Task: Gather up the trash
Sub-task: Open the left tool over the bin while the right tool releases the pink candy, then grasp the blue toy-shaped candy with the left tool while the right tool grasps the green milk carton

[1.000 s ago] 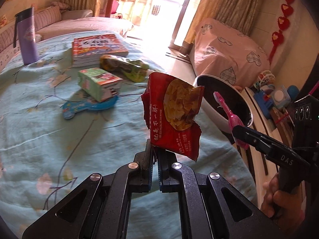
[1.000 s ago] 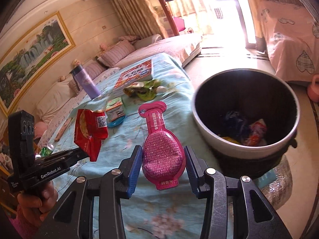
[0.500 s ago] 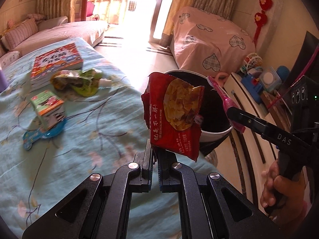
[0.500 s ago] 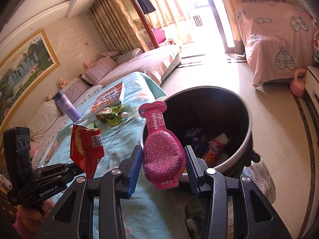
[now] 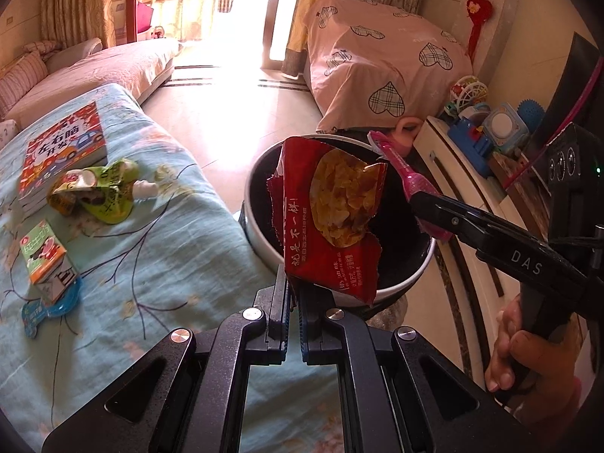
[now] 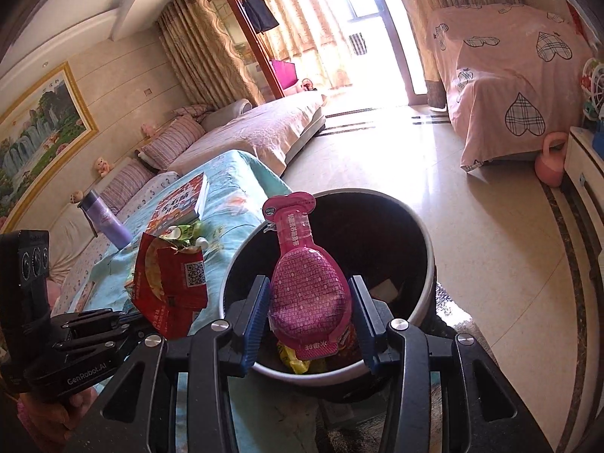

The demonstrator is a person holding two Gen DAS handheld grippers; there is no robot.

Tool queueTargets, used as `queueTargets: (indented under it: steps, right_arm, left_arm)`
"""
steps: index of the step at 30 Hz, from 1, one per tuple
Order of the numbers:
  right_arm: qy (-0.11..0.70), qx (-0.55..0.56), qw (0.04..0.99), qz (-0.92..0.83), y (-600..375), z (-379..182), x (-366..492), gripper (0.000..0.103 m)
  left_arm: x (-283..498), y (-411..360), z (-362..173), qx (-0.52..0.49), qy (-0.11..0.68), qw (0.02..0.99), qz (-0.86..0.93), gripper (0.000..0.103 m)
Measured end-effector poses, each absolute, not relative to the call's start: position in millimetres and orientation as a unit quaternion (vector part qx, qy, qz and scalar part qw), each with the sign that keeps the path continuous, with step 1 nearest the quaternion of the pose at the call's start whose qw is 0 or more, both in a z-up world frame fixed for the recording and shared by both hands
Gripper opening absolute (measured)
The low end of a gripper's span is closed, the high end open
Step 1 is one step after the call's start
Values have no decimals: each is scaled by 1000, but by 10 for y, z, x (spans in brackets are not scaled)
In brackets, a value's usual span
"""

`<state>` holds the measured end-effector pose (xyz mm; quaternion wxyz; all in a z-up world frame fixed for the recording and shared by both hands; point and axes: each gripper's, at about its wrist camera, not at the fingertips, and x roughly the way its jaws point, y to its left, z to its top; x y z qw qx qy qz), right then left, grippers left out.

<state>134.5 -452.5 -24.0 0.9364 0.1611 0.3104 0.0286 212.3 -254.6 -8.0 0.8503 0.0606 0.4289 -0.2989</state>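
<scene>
My left gripper [image 5: 294,294] is shut on a torn red chip bag [image 5: 332,219] and holds it upright over the near rim of the round trash bin [image 5: 400,288]. My right gripper [image 6: 309,317] is shut on a pink pouch [image 6: 305,287] and holds it above the bin [image 6: 426,302], which has wrappers inside. The chip bag [image 6: 170,279] and left gripper show at the left of the right wrist view. The pink pouch [image 5: 404,181] and right gripper show at the right of the left wrist view.
On the blue floral cloth [image 5: 151,256] lie a green wrapper [image 5: 98,196], a small carton [image 5: 45,256], a blue packet [image 5: 45,309] and a book [image 5: 60,151]. A purple bottle [image 6: 105,222] stands further back. A cabinet with toys [image 5: 487,139] is right of the bin.
Both grippers have swung from over the cloth toward the bin, still holding the chip bag and the pink pouch. The bin now lies right under both.
</scene>
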Motion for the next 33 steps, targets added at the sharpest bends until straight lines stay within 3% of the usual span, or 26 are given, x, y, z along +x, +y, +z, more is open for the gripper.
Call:
queueTargets:
  steps: [17, 20, 22, 23, 26, 33]
  right_arm:
    - [322, 154, 934, 15, -4627, -255, 1533, 43]
    - [323, 152, 934, 7, -4666, -274, 1578, 44]
    - [325, 159, 932, 3, -4710, -302, 1617, 46]
    - [328, 164, 930, 2, -4729, -318, 1637, 46]
    - [327, 173, 929, -3, -4771, -322, 1616, 48]
    - [309, 177, 934, 8, -4612, -265, 1422, 68]
  left_arm:
    - [2370, -2857, -209, 74, 450, 836, -306, 4]
    - [2392, -2881, -225, 77, 453, 832, -312, 12]
    - [2402, -2874, -224, 75, 453, 833, -308, 33]
    - [2393, -2852, -214, 73, 451, 835, -306, 37]
    - [2339, -2775, -195, 70, 444, 839, -307, 39]
    - [2142, -2224, -312, 32, 447, 848, -281, 42]
